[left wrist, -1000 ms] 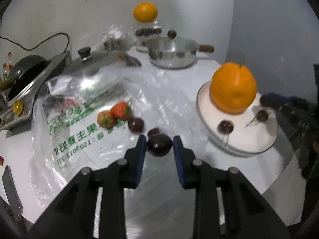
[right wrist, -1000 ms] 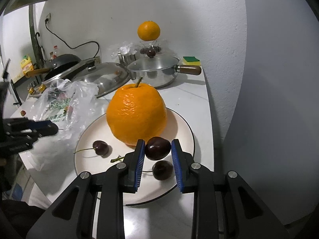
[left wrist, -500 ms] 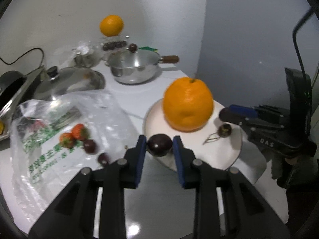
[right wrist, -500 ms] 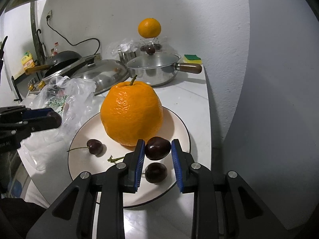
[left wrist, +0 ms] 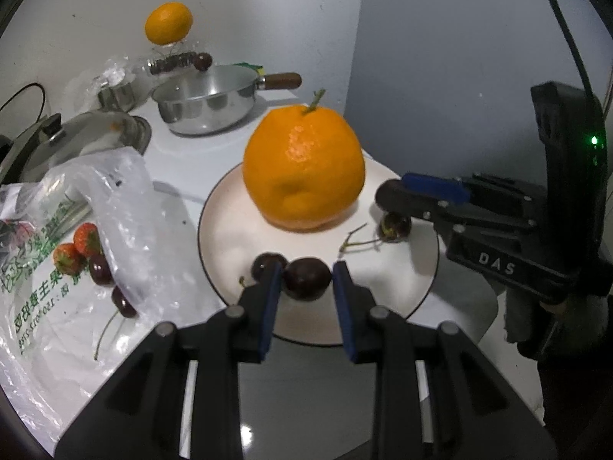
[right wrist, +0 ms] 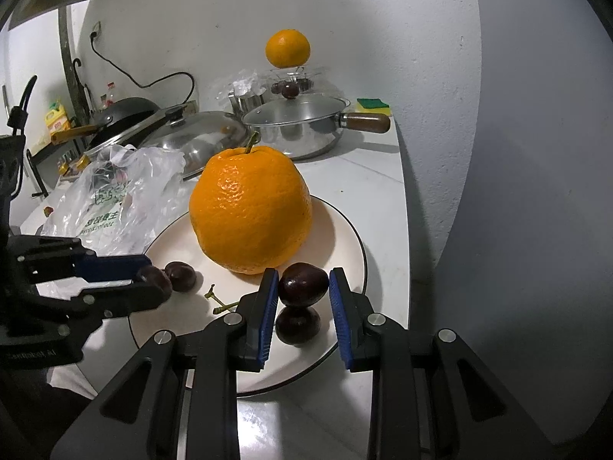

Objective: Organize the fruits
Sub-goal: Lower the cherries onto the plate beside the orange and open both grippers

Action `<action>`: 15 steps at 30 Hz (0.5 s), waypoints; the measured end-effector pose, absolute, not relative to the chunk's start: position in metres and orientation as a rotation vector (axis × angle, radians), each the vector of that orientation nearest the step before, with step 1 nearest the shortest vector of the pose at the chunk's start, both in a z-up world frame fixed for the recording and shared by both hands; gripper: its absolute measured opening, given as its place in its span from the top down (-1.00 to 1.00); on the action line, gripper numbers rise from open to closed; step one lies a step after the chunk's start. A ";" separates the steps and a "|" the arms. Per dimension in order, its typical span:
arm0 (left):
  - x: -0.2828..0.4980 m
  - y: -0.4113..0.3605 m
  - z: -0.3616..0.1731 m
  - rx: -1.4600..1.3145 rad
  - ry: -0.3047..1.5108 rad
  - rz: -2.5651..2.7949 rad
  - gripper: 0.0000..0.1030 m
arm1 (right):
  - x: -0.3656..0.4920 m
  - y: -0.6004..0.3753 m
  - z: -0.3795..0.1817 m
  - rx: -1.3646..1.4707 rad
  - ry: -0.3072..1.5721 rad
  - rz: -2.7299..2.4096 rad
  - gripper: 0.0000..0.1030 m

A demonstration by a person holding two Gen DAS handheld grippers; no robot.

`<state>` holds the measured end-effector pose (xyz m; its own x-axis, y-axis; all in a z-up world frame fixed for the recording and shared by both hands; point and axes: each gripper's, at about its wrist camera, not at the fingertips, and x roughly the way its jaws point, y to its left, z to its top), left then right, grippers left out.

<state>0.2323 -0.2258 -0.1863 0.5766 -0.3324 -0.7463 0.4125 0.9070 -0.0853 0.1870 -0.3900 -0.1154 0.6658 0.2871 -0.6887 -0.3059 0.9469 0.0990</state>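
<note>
A big orange (left wrist: 302, 168) stands on a white plate (left wrist: 230, 230). Over the plate's near rim, my left gripper (left wrist: 306, 270) is shut on a dark cherry (left wrist: 306, 281), and another cherry (left wrist: 266, 262) lies on the plate just behind its left finger. In the right wrist view my right gripper (right wrist: 302, 274) is shut on a second dark cherry (right wrist: 302, 287), close in front of the orange (right wrist: 251, 207) and just above a cherry (right wrist: 298, 326) lying on the plate (right wrist: 345, 237). The left gripper (right wrist: 153, 281) reaches in from the left.
A clear plastic bag (left wrist: 126, 199) left of the plate holds strawberries (left wrist: 76, 247) and loose cherries (left wrist: 101, 268). Behind stand a steel pan (left wrist: 207, 105), a pot lid (left wrist: 72, 138) and a small orange (left wrist: 168, 23) on a glass stand. The counter ends at the wall on the right.
My left gripper carried its cherry rightward from over the plastic bag to over the plate's near rim. The right gripper kept nearly still with its cherry.
</note>
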 end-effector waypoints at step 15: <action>0.228 -0.213 -0.176 0.083 0.825 -0.437 0.32 | 0.186 -0.388 -0.112 -0.040 0.780 0.297 0.25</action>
